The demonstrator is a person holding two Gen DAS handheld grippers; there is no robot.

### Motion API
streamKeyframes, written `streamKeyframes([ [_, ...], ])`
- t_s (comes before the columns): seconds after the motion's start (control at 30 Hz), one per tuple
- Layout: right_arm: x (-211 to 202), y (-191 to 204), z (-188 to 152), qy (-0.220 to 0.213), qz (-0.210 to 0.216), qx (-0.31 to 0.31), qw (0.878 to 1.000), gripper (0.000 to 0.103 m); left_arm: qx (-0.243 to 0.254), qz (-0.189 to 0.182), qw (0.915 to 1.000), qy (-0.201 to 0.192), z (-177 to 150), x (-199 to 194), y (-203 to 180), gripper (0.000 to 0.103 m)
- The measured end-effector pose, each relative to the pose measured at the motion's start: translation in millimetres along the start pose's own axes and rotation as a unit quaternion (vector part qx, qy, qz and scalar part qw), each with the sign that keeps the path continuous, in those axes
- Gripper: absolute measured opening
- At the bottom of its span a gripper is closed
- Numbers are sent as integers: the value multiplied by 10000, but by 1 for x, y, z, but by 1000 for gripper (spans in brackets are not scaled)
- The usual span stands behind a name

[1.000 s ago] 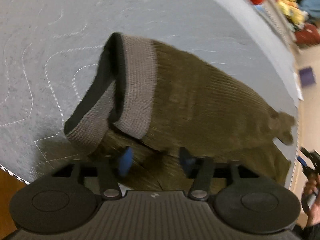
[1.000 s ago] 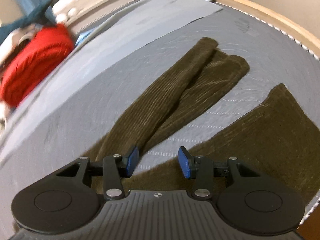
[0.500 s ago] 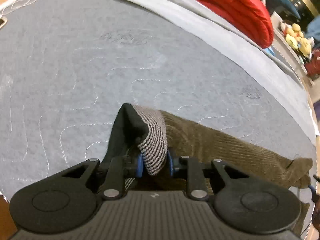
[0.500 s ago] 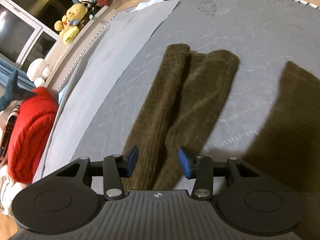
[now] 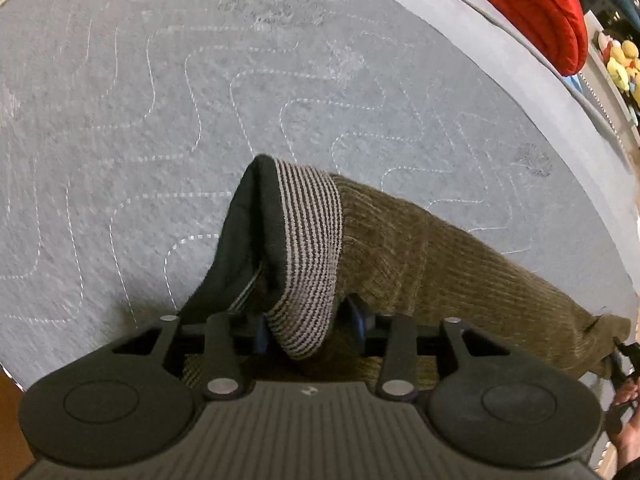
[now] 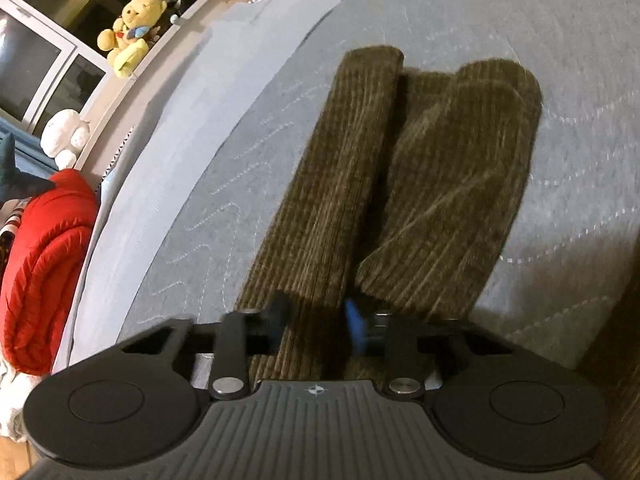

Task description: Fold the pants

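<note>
Olive-brown corduroy pants lie on a grey quilted bed. Their striped ribbed waistband with a black lining bunches upward. My left gripper is shut on the waistband and holds it a little above the bed. In the right wrist view the two pant legs stretch away side by side, cuffs at the far end. My right gripper has closed around the left leg near its base, the blue pads pressing the corduroy.
The grey quilted bed cover spreads wide around the pants. A red puffy jacket lies at the bed's edge. Stuffed toys sit on a ledge by a window. The other hand shows at the left view's right edge.
My left gripper closed on the waistband and lifted it. My right gripper moved in over the left pant leg and narrowed from open to gripping the cloth.
</note>
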State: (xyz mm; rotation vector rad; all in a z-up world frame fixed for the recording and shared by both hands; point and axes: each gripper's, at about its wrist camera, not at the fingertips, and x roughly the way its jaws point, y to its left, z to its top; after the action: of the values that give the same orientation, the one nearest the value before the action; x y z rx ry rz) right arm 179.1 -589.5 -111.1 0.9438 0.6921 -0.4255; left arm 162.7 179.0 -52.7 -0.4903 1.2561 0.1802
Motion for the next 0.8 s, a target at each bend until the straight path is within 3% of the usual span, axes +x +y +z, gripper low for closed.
streamKeyframes([
  [0.07,-6,0,3,-42,101,-5,9999,11,154,20,9998,-96,-1,-5,-6,30],
  [0.2,-39,4,6,-245,317,-39,9992,5,289,-70,9993,-232,-4,-16,-8,28],
  [0.4,-125,-5,6,-656,737,-288,9947,5,322,-587,9961,-581,-17,-52,5,26],
  [0.6,-233,-54,-5,-864,706,-273,9934,4,683,-1088,9882,-834,-41,-96,34,25],
  [0.7,-268,-97,-29,-574,473,-173,9971,4,915,-911,9905,-477,-47,-88,45,25],
  [0.8,-256,-148,-50,425,-258,155,9986,4,1271,-356,9911,149,-51,-60,39,25],
])
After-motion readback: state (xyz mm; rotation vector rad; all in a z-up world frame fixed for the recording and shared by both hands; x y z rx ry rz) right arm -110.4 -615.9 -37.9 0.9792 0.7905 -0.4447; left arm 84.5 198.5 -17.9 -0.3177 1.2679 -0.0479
